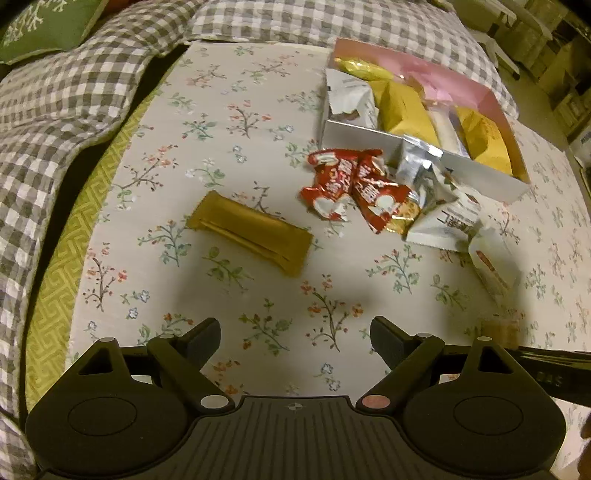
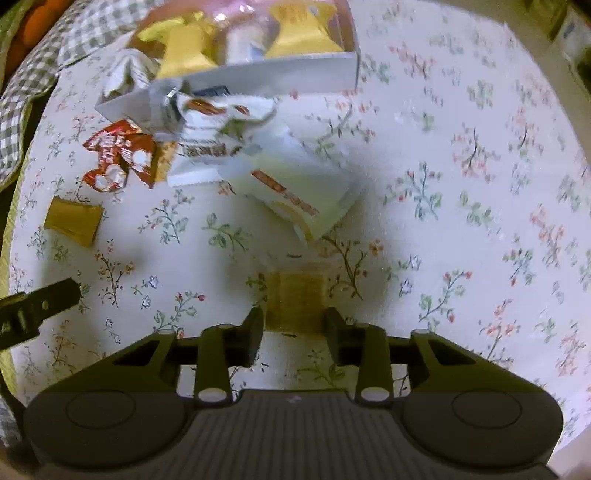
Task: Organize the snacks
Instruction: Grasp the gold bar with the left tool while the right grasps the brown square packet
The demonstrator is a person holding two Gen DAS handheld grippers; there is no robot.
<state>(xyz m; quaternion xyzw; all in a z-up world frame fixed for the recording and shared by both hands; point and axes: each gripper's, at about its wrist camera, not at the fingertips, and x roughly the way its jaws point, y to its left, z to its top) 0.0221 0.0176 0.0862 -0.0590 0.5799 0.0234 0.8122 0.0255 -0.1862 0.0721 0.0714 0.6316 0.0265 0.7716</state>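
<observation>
A white box with a pink lid (image 1: 439,162) (image 2: 295,74) holds several yellow and white snack packs. Loose in front of it lie red packets (image 1: 354,184) (image 2: 118,155), white packets (image 1: 443,218) (image 2: 221,147), a cream packet (image 1: 491,262) (image 2: 299,188) and a gold bar packet (image 1: 251,230) (image 2: 74,219). My left gripper (image 1: 295,332) is open and empty, above the cloth short of the gold bar. My right gripper (image 2: 293,321) has its fingers on both sides of a clear-wrapped tan wafer pack (image 2: 295,295) (image 1: 498,328), touching it.
A floral cloth (image 1: 221,110) (image 2: 461,184) covers the surface. A checked grey quilt (image 1: 55,103) and a green cushion (image 1: 40,26) border it at left and back. The left gripper's finger shows in the right wrist view (image 2: 40,306).
</observation>
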